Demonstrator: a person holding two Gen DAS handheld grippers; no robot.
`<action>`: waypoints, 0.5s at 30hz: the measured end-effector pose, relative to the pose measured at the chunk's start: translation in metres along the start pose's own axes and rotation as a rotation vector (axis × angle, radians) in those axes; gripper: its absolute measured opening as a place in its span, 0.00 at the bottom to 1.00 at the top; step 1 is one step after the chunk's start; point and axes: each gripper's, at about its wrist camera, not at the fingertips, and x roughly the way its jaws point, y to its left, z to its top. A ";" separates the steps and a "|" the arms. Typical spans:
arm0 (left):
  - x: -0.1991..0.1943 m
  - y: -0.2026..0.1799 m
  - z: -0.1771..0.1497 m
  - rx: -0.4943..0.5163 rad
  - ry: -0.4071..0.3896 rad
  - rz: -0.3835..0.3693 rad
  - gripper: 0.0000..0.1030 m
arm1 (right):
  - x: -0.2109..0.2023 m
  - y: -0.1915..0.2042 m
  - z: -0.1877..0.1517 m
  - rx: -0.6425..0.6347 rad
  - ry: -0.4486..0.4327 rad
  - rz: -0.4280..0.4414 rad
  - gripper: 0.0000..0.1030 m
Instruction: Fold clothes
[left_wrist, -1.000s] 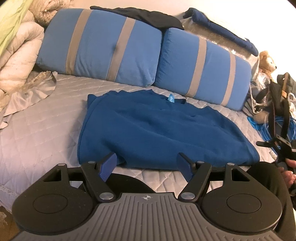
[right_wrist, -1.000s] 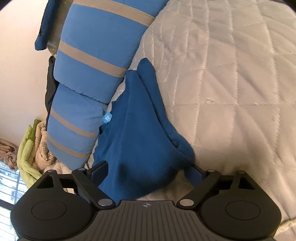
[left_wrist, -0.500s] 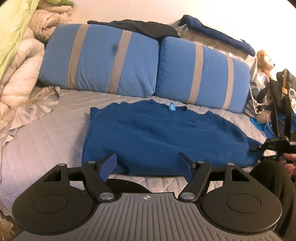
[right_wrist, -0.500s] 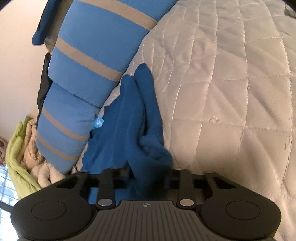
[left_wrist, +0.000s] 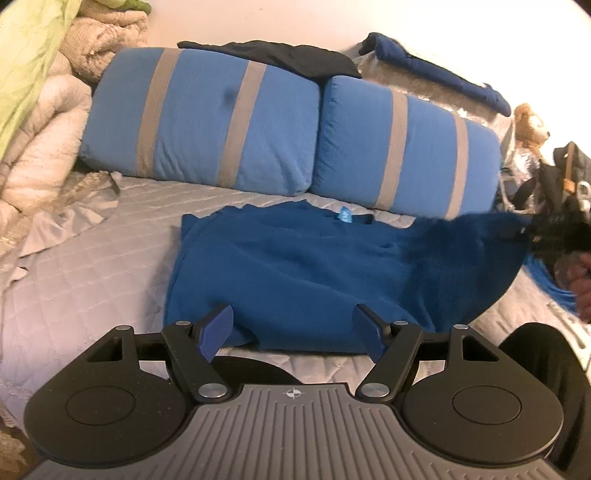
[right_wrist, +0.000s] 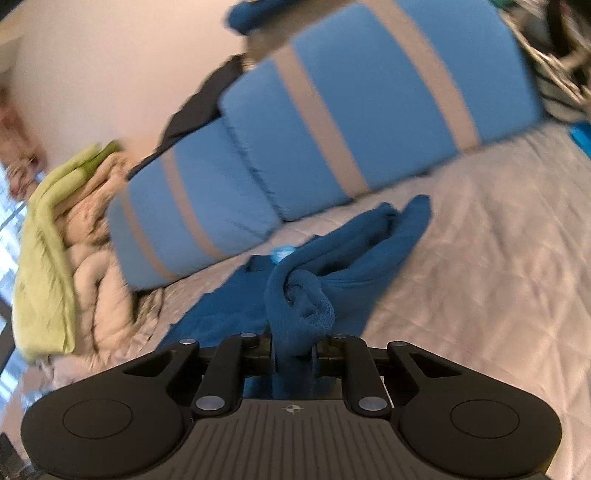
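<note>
A dark blue sweater lies spread on the quilted bed, its neck label toward the pillows. My left gripper is open and hovers just over the sweater's near hem, with nothing pinched. At the right edge of the left wrist view my blurred right gripper holds the sweater's right side up off the bed. In the right wrist view my right gripper is closing, with a bunched fold of the sweater squeezed between its fingers.
Two blue pillows with grey stripes stand behind the sweater, a dark garment on top. Piled blankets fill the left. A teddy bear and a bag sit at the right. A person's dark-clad leg is near right.
My right gripper closed on the sweater's right edge, rolled, and rose, lifting that side off the bed. The left gripper stayed open over the near hem.
</note>
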 end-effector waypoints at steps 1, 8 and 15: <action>0.000 -0.002 0.000 0.007 0.000 0.016 0.69 | 0.002 0.008 0.001 -0.014 0.002 0.014 0.17; -0.001 -0.016 0.000 0.088 -0.012 0.089 0.69 | 0.025 0.064 -0.001 -0.112 0.033 0.093 0.17; -0.007 -0.008 0.000 0.059 -0.041 0.035 0.69 | 0.078 0.147 -0.002 -0.220 0.112 0.188 0.16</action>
